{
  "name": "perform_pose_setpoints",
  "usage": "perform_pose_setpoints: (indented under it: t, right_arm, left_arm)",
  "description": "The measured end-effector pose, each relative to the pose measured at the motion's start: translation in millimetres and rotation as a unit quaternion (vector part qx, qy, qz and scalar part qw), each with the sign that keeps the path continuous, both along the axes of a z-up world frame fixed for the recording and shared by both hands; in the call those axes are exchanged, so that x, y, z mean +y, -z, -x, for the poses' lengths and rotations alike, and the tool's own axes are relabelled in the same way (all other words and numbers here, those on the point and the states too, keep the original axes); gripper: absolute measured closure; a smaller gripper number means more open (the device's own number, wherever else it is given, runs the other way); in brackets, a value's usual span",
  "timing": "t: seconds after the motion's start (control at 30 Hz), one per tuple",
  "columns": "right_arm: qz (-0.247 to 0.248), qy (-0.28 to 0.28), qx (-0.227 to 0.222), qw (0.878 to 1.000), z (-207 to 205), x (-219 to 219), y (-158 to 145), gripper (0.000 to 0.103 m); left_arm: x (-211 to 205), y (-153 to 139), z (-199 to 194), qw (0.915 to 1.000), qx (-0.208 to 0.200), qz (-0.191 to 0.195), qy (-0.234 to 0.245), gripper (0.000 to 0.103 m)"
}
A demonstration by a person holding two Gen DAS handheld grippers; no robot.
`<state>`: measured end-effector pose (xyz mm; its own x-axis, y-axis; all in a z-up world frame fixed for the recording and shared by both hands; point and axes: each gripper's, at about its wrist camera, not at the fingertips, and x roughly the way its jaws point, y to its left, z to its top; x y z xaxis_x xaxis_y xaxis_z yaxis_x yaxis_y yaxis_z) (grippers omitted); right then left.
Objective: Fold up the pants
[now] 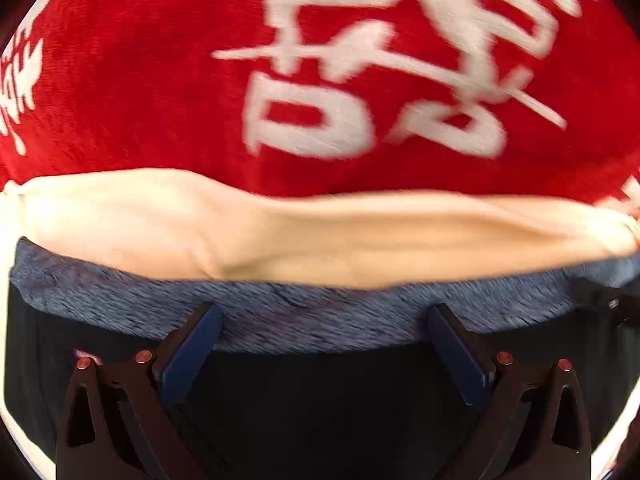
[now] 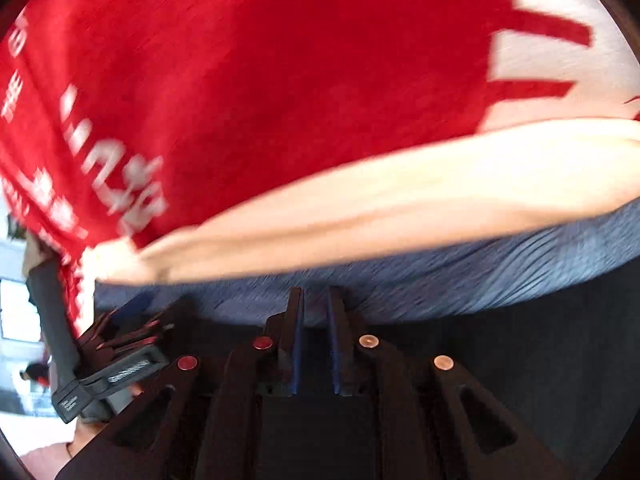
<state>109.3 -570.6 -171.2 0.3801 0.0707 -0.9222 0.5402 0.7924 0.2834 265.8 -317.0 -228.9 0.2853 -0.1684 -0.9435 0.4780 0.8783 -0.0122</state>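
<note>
The pants show as a beige band point(image 1: 320, 236) over a blue-grey fuzzy layer point(image 1: 312, 316), lying on a red cloth with white characters point(image 1: 160, 80). My left gripper point(image 1: 324, 320) is open, its blue pads spread wide at the near edge of the blue-grey layer. In the right wrist view the same beige band point(image 2: 400, 200) and blue-grey layer point(image 2: 440, 276) cross the frame at a tilt. My right gripper point(image 2: 316, 300) has its jaws nearly together, with blue-grey fabric seen in the narrow gap at the tips. The view is blurred.
The red cloth point(image 2: 240, 80) covers the whole surface beyond the pants. The left gripper's body point(image 2: 116, 360) appears at the lower left of the right wrist view. A dark surface point(image 1: 320, 400) lies under both grippers.
</note>
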Motion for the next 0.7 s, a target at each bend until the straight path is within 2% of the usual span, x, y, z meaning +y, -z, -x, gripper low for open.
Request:
perform_pose_setpoints:
  t: [0.1,0.2,0.27,0.3,0.33,0.4,0.43,0.47,0.5,0.57,0.63,0.7]
  right_arm:
    - [0.001,0.017,0.003,1.0,1,-16,-1,0.091]
    - [0.015,0.018,0.026,0.999,3,-8,-14,0.087]
    - [0.004,0.004,0.019,1.0,10,4,-26,0.071]
    - [0.001,-0.005,0.017,1.0,15,14,-32,0.056]
    - [0.001,-0.015,0.017,1.0,20,23,-36,0.052]
    - [-0.006,-0.042,0.02,0.999,31,46,-39,0.052]
    - [-0.01,-0.052,0.028,0.998,36,58,-36,0.052]
    - [-0.014,-0.058,0.04,0.997,42,68,-31,0.051]
    - [-0.018,-0.059,0.055,0.997,49,77,-25,0.052]
    - [-0.008,-0.058,0.052,0.997,64,91,-24,0.052]
    - [0.003,-0.063,0.057,0.996,75,100,-29,0.052]
    - [-0.007,-0.05,0.055,0.997,89,102,-36,0.052]
  left_arm:
    - [8,1,-20,0.9997,-0.008,-0.016,-0.014,0.0]
    - [23,-9,-41,0.9978,-0.018,-0.051,-0.038,0.0]
    - [42,-23,-45,0.9975,-0.029,-0.052,-0.038,0.0]
    - [55,-31,-46,0.9971,-0.036,-0.055,-0.037,0.0]
    - [66,-35,-44,0.9964,-0.042,-0.064,-0.037,0.0]
    - [98,-35,-41,0.9929,-0.049,-0.101,-0.041,0.0]
    - [116,-29,-53,0.9901,-0.047,-0.123,-0.048,0.0]
    - [133,-26,-48,0.9899,-0.039,-0.124,-0.055,0.0]
    - [151,-26,-51,0.9933,-0.029,-0.093,-0.064,0.0]
    - [160,-27,-51,0.9939,-0.027,-0.085,-0.065,0.0]
    - [155,-33,-56,0.9933,-0.025,-0.096,-0.059,0.0]
    - [149,-39,-45,0.9922,-0.014,-0.112,-0.054,0.0]
